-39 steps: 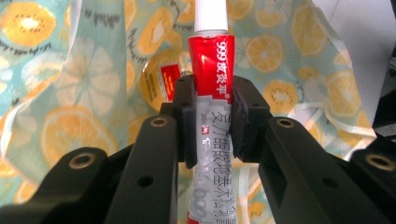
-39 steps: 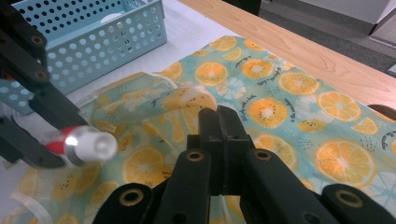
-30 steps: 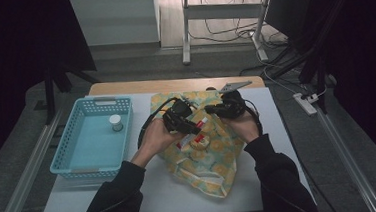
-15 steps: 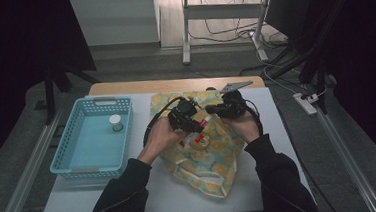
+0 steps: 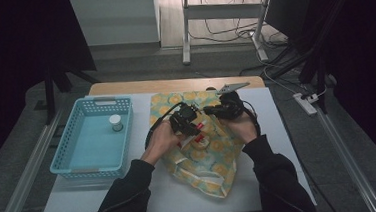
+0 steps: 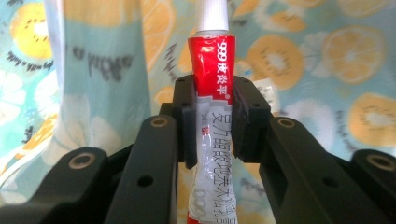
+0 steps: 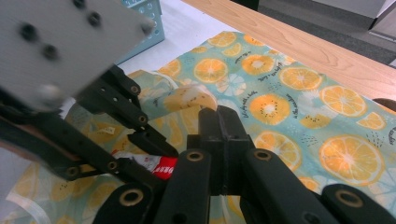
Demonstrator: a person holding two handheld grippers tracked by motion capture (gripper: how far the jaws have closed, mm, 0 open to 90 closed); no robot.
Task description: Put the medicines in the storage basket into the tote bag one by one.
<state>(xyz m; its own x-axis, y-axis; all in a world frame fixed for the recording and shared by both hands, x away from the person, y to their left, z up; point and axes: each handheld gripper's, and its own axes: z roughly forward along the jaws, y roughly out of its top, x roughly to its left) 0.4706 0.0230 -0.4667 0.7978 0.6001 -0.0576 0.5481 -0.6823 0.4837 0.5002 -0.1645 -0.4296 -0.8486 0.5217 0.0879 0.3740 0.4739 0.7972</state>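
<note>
Clearly, the left gripper (image 6: 209,123) was clamped on a red and white tube (image 6: 211,112), holding it just above the fruit-print bag (image 5: 207,157) on the table (image 5: 278,130). Beside it, the right gripper (image 7: 219,121) had its jaws fully closed, pinching the bag's cloth edge. Well apart stood a blue basket (image 5: 69,159).

Right claw (image 7: 223,122) pinches the fruit-print bag (image 7: 299,93).

One tube (image 6: 211,107), one fruit-print bag (image 5: 200,170), one basket (image 5: 64,162), one jar (image 5: 115,123).
</note>
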